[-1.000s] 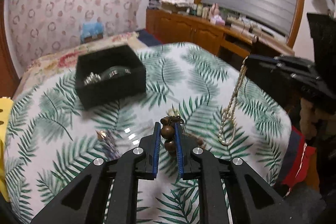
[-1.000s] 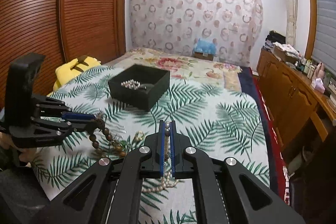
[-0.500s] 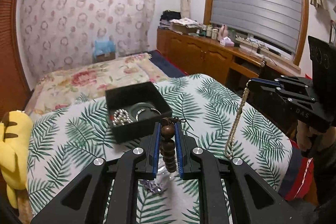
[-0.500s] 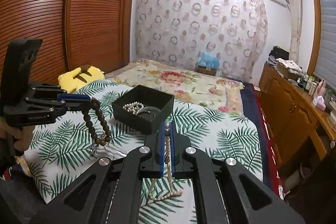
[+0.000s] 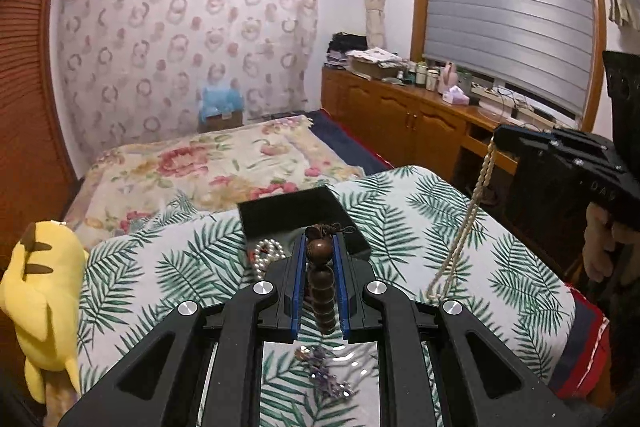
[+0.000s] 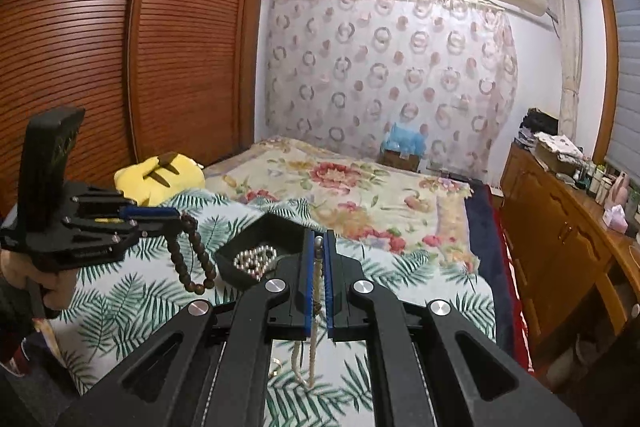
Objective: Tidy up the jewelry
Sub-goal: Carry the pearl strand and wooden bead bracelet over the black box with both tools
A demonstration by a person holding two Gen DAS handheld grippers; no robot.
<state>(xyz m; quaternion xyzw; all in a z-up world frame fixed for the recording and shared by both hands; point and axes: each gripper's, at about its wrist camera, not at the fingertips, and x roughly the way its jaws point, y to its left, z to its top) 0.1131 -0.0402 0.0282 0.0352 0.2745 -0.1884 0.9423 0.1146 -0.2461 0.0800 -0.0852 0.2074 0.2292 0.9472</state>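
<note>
My left gripper (image 5: 319, 247) is shut on a brown wooden bead bracelet (image 5: 322, 291), which hangs in the air; in the right wrist view the bracelet (image 6: 192, 259) dangles left of the box. My right gripper (image 6: 319, 241) is shut on a white pearl necklace (image 6: 310, 359) that hangs down; the necklace also shows in the left wrist view (image 5: 460, 239). A black open box (image 5: 296, 215) sits on the palm-leaf cloth beyond both grippers, with a pearl strand (image 6: 254, 261) inside. A purple trinket (image 5: 326, 375) lies on the cloth under my left gripper.
The palm-leaf cloth (image 5: 168, 267) covers the bed's near end, a floral blanket (image 6: 344, 183) lies beyond. A yellow plush toy (image 5: 36, 291) sits at the left edge. Wooden cabinets (image 6: 560, 247) run along the right. A small gold piece (image 6: 275, 367) lies under my right gripper.
Both grippers have risen and tilted up with their jewelry, lifting the bracelet and necklace clear of the cloth. The box now sits closer under the fingertips.
</note>
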